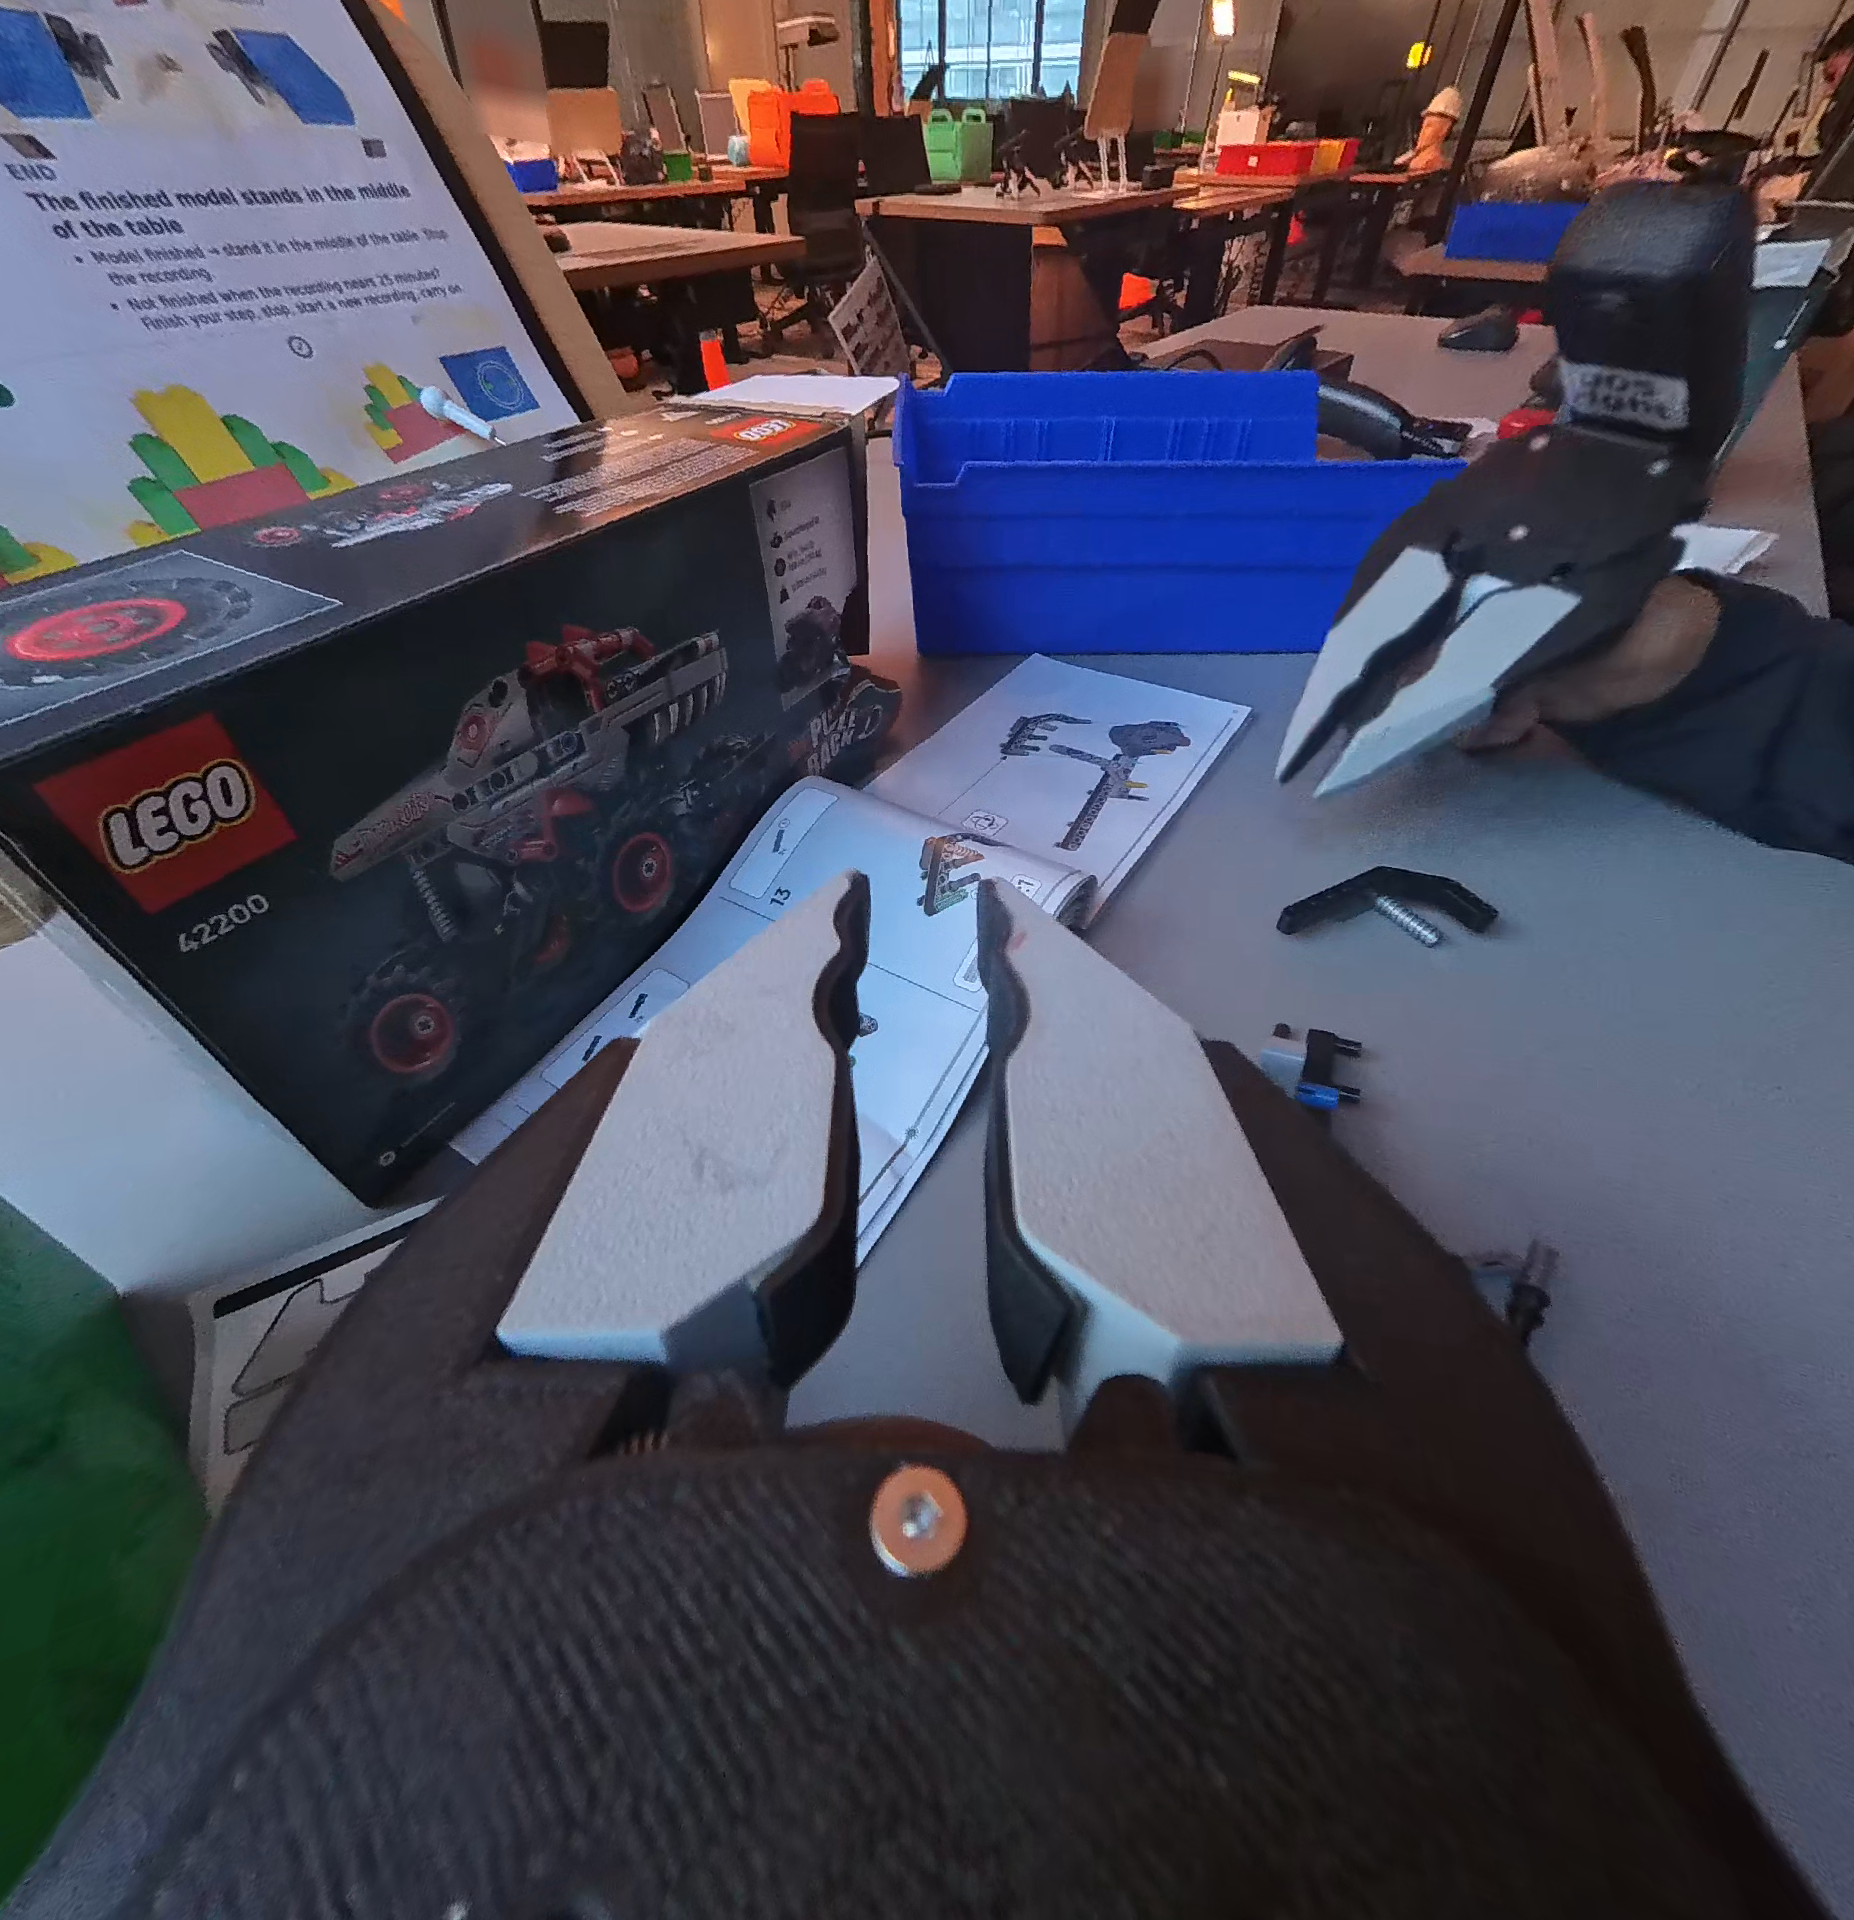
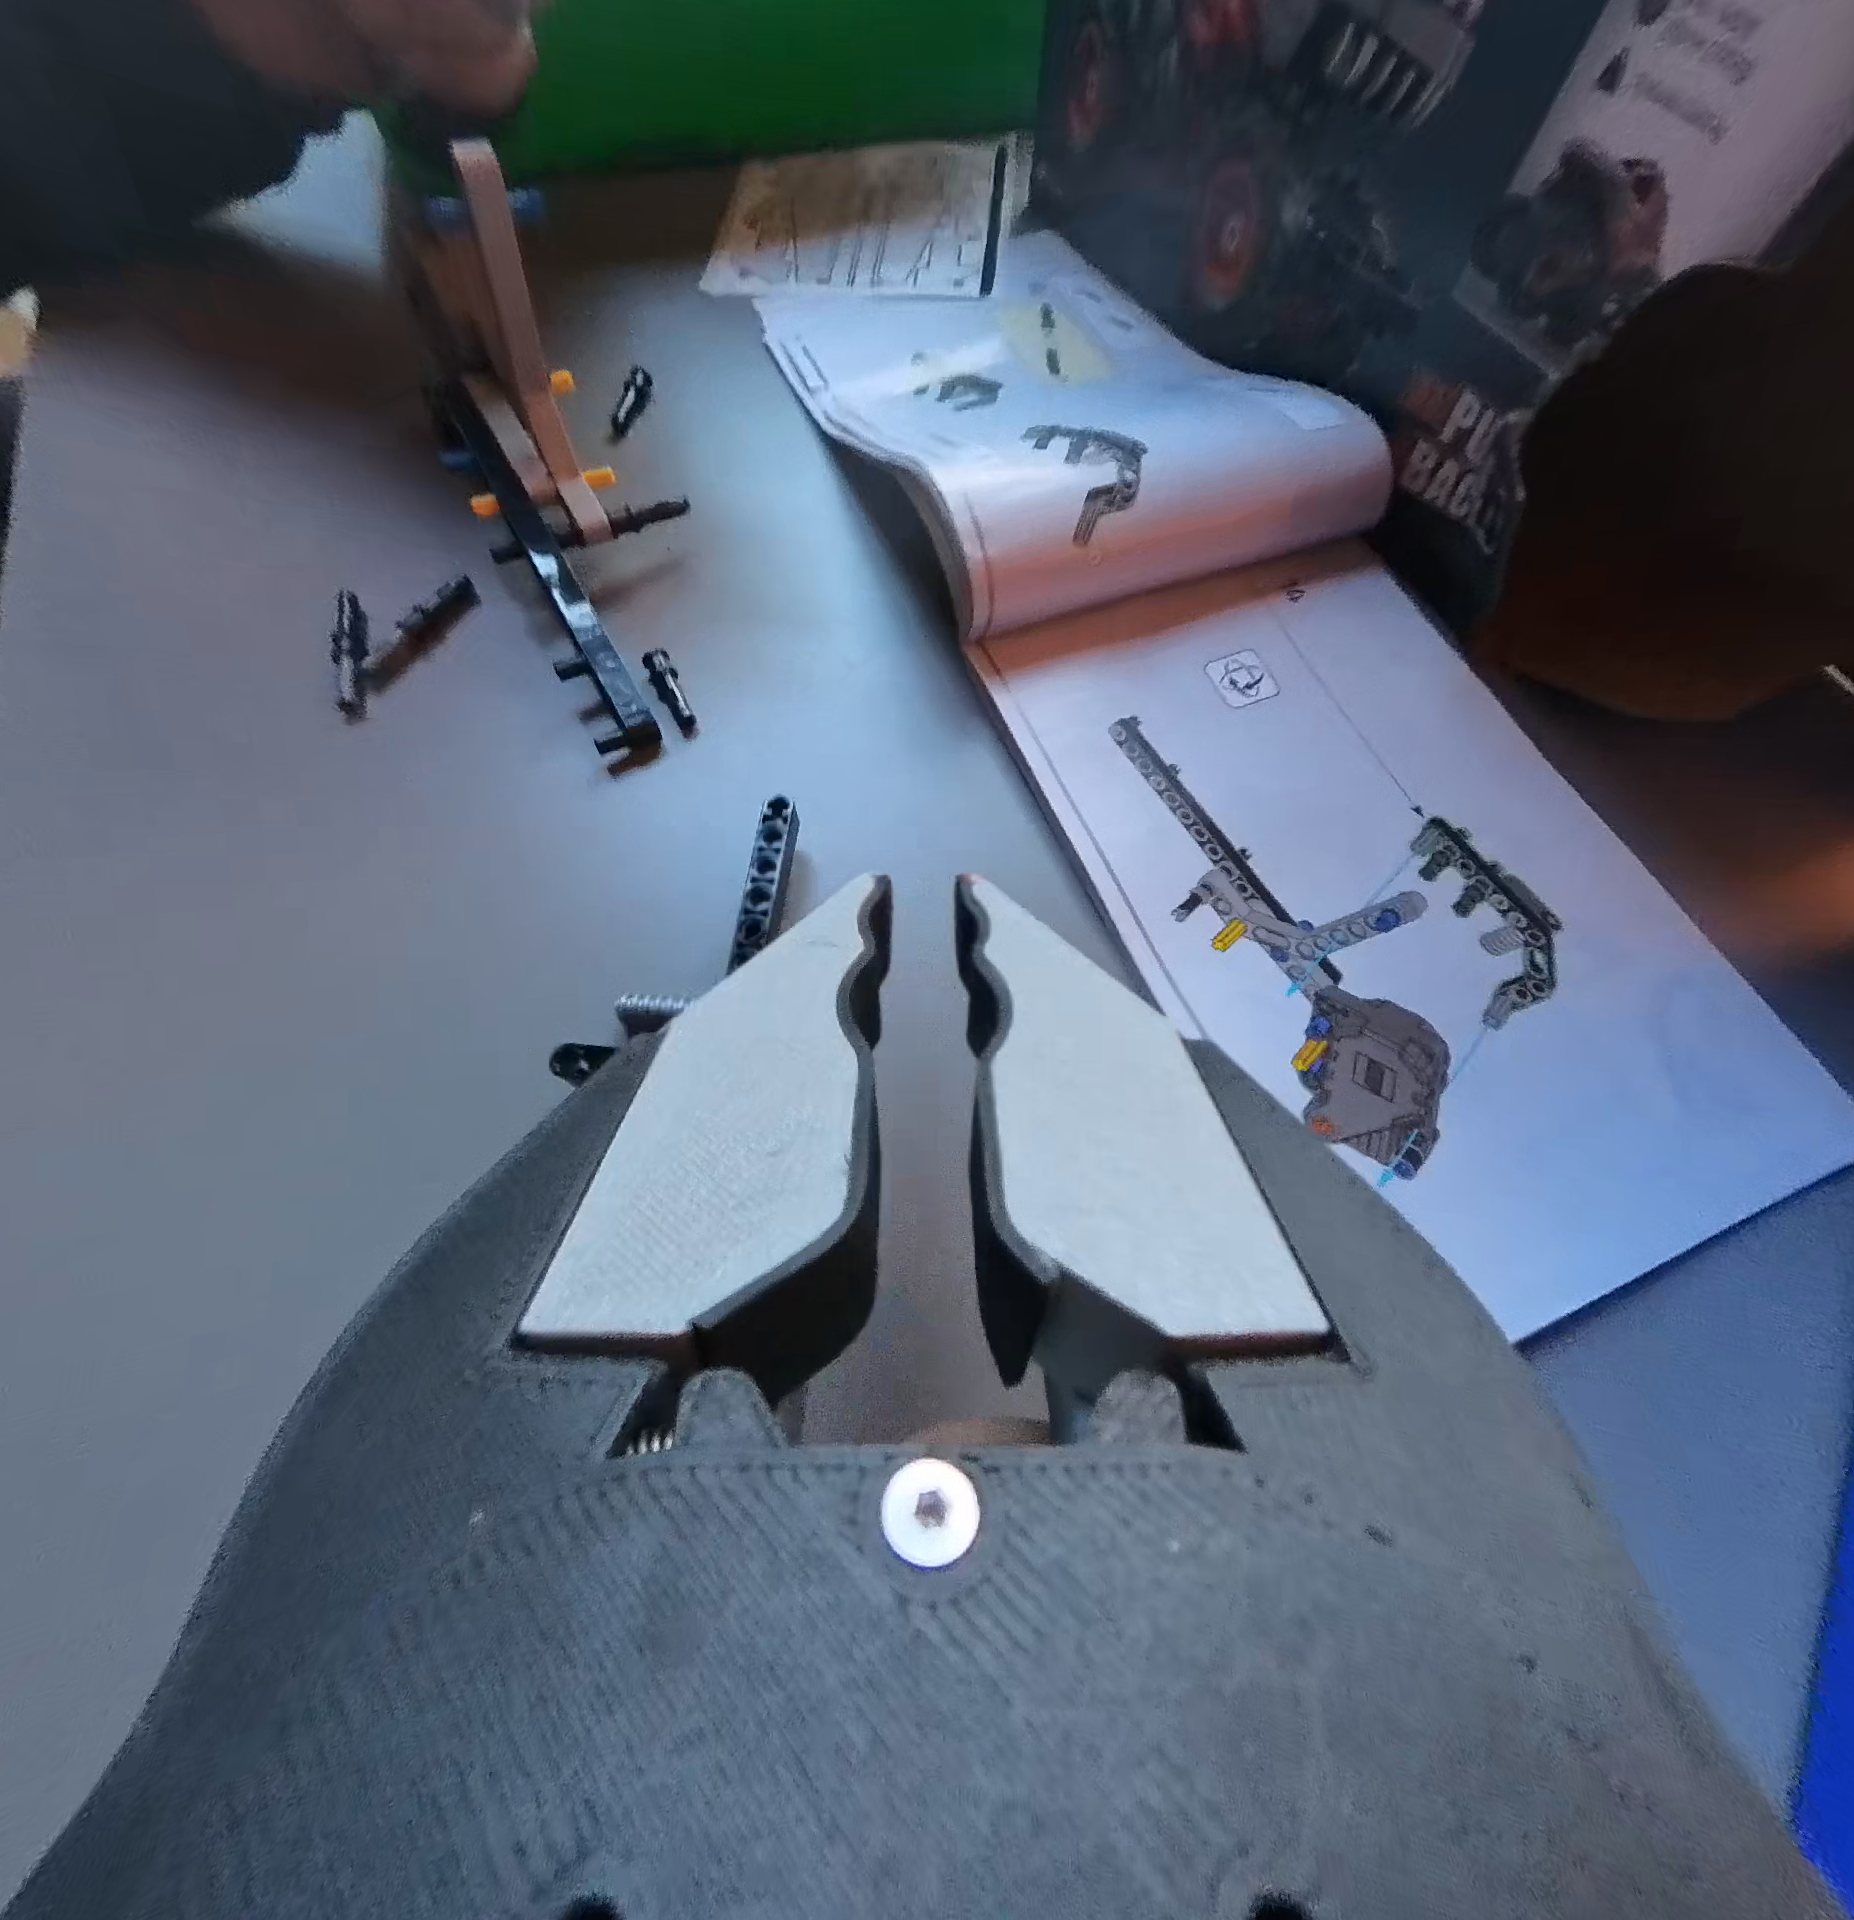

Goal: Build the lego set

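My left gripper (image 1: 923, 894) is open and empty, hovering over the open instruction booklet (image 1: 1058, 769) beside the Lego box (image 1: 383, 790). My right gripper (image 2: 921, 888) is slightly open and empty, low over the grey table; it also shows in the left wrist view (image 1: 1307, 769). A black bent beam with a metal spring (image 1: 1390, 904) lies under it, partly hidden behind the left finger in the right wrist view (image 2: 765, 883). A partial assembly (image 2: 549, 520), a long black beam with tan beams and orange pins, stands farther off. Loose black pins (image 2: 351, 644) lie around it.
A blue bin (image 1: 1131, 520) stands behind the booklet. An instruction board (image 1: 227, 260) leans behind the box. A sticker sheet (image 2: 861, 229) and something green (image 2: 777, 83) lie beyond the booklet (image 2: 1318, 831). A dark sleeve (image 2: 123, 125) is blurred at the top left. Small grey and blue parts (image 1: 1312, 1070) lie right of my left gripper. My right fingertips sit around 20 cm from my left ones.
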The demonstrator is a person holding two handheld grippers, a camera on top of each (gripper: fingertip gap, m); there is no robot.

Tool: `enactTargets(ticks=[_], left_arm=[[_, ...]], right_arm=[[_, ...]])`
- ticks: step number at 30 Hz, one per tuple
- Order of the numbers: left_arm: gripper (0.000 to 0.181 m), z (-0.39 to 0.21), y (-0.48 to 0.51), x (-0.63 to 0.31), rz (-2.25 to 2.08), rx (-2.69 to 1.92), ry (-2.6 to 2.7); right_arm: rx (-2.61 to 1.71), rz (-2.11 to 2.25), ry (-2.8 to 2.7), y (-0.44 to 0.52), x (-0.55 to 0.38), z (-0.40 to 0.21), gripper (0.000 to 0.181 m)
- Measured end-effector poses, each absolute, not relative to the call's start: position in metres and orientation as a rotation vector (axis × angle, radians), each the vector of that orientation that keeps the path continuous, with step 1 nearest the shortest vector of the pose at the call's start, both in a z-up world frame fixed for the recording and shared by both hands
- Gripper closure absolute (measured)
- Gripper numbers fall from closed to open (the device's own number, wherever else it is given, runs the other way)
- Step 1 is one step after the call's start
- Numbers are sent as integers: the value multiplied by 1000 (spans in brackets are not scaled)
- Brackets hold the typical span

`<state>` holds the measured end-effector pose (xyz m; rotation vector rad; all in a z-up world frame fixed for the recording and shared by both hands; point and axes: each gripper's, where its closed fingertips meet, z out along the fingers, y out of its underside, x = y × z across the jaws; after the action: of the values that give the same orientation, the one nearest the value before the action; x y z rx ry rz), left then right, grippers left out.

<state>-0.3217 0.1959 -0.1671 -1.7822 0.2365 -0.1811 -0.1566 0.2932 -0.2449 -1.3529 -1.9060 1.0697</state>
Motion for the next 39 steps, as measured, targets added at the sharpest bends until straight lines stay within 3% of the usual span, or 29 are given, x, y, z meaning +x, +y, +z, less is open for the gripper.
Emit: enactTargets(ticks=[7,12,15,17,22,29,35,39], left_arm=[[164,-171,197,-324,-174,-1796,225],[165,-169,196,-324,-167,-1793,228],[164,-164,195,-332,-128,-1783,217],[164,-157,194,-337,-117,-1761,194],[164,-160,195,-335,-112,-1770,208],[164,-140,189,-337,-62,-1697,258],[165,-119,168,-291,-293,-1706,485],[160,-131,164,-285,-104,-1782,696]], right_arm=[[-1313,1131,-1970,275,-148,-242,155],[-1336,1034,-2092,265,-147,-264,153],[-1345,941,-2129,267,-148,-275,157],[-1329,879,-2153,268,-148,-280,175],[-1280,826,-2131,272,-152,-277,177],[-1124,826,-1912,286,-168,-233,177],[-789,559,-1767,282,-197,-170,177],[-560,465,-1792,245,-221,-156,177]])
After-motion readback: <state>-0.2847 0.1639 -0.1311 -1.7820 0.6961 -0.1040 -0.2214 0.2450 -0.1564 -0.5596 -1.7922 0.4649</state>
